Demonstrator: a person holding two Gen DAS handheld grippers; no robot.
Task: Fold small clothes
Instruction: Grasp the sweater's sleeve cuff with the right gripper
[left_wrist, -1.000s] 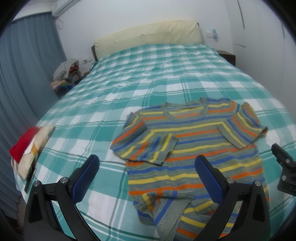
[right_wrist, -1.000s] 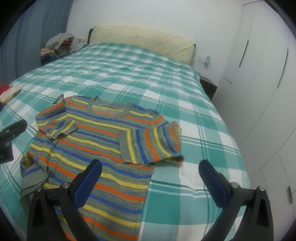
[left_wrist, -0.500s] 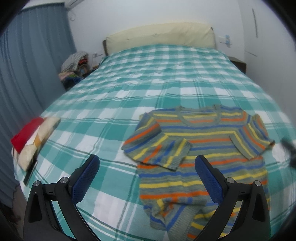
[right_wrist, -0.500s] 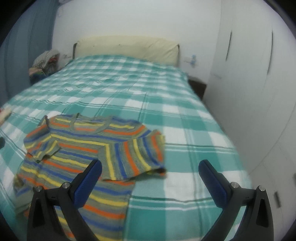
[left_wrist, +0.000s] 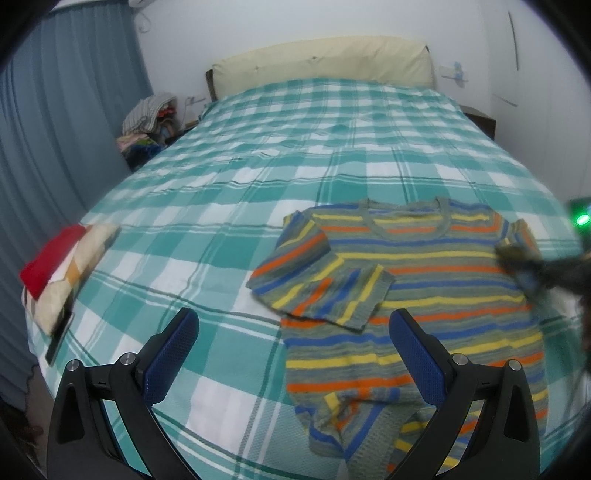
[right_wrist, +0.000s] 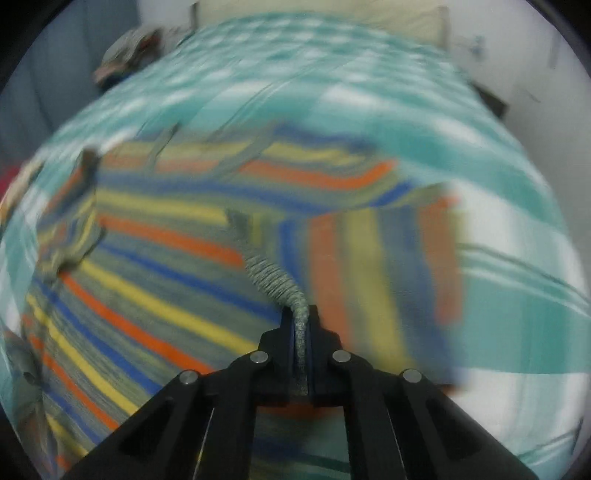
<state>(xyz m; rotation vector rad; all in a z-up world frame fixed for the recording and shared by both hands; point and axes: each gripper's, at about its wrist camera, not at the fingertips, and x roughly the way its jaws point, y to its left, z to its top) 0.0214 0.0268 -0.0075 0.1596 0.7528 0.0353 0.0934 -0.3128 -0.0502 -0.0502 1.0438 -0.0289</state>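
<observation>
A small striped sweater (left_wrist: 436, 258) in grey, orange, yellow and blue lies flat on the checked bed (left_wrist: 258, 155), both short sleeves folded in and the hem bunched at the near edge. My left gripper (left_wrist: 293, 325) hovers open over the sweater's left side and the bare sheet, holding nothing. My right gripper (right_wrist: 303, 317) is shut on the grey ribbed cuff (right_wrist: 273, 277) of the sweater's right sleeve (right_wrist: 369, 258), which lifts into the jaws. In the left wrist view the right gripper (left_wrist: 524, 266) shows as a dark blur at the sweater's right edge.
A folded red and cream pile (left_wrist: 62, 266) with a flat dark object (left_wrist: 59, 339) sits at the bed's left edge. A heap of clothes (left_wrist: 147, 118) stands beside the bed by the curtain. A cream headboard cushion (left_wrist: 321, 62) closes the far end; white cupboards are on the right.
My right gripper dropped onto the folded right sleeve and went from wide open to shut on its cuff. The left gripper drifted slightly left and stayed open.
</observation>
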